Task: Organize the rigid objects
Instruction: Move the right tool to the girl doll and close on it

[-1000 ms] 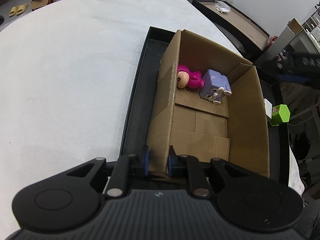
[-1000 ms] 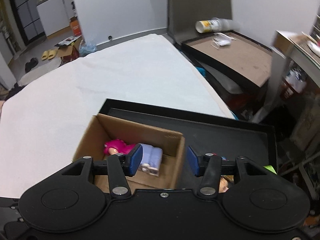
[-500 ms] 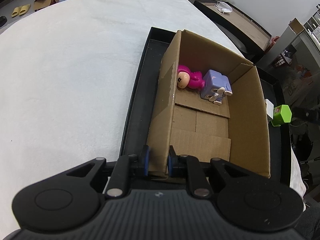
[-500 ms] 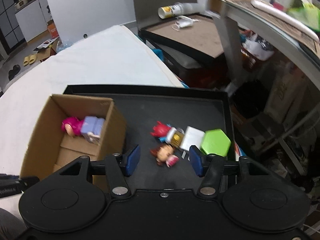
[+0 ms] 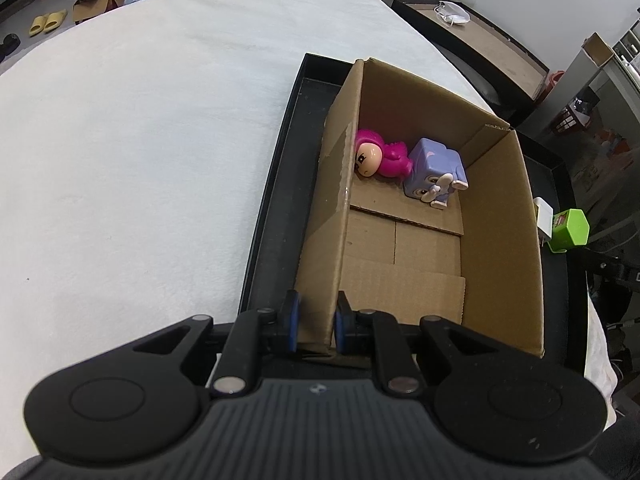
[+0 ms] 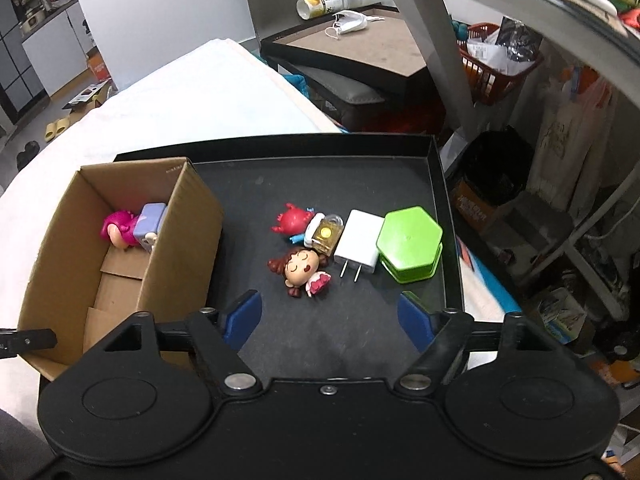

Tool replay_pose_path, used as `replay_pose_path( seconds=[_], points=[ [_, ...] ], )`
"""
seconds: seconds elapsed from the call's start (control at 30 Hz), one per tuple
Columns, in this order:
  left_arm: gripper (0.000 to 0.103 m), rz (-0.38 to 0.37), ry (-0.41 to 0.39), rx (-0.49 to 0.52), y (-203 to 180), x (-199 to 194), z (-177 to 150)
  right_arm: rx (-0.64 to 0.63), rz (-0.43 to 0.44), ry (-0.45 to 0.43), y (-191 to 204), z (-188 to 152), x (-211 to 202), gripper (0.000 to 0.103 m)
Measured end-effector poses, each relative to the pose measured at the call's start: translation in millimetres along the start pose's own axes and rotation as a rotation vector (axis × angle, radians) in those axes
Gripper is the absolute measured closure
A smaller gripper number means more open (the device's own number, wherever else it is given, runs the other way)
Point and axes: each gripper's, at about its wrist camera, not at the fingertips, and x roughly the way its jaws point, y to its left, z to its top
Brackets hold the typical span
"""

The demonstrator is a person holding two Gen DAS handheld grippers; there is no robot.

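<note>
Tray (image 6: 438,168) rim fences the right side. My left gripper (image 5: 314,326) still pinches the box (image 5: 500,240) wall, two toys in its far end. Right gripper (image 6: 330,318) just swung off the box, fingers wide open, now hovering near the doll (image 6: 300,270). Charger (image 6: 358,238) and green case (image 6: 410,240) sit beside it, bare tray in front.

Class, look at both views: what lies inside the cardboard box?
Inside the cardboard box lie a pink doll and a purple cube toy, touching at the far end. The floor under them is hidden.
</note>
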Motion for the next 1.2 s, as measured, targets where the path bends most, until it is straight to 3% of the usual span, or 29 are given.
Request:
replay_pose_path(
  seconds=[0.43,0.57,1.13,1.2],
  points=[
    [0.088,0.020,0.022,0.006,-4.2,4.4,4.3,-0.029,0.053,-0.013,5.6,-8.8,33.2,0.030],
    [0.088,0.023,0.029,0.010,-4.6,6.1,4.9,-0.056,0.049,-0.030,11.5,-4.8,42.8,0.040],
    [0.089,0.039,0.049,0.041,-8.2,9.4,7.3,-0.188,0.018,-0.081,34.1,2.8,70.7,0.046],
    [0.089,0.040,0.050,0.046,-8.9,9.3,7.8,-0.200,0.023,-0.078,36.7,2.2,74.3,0.053]
  ],
)
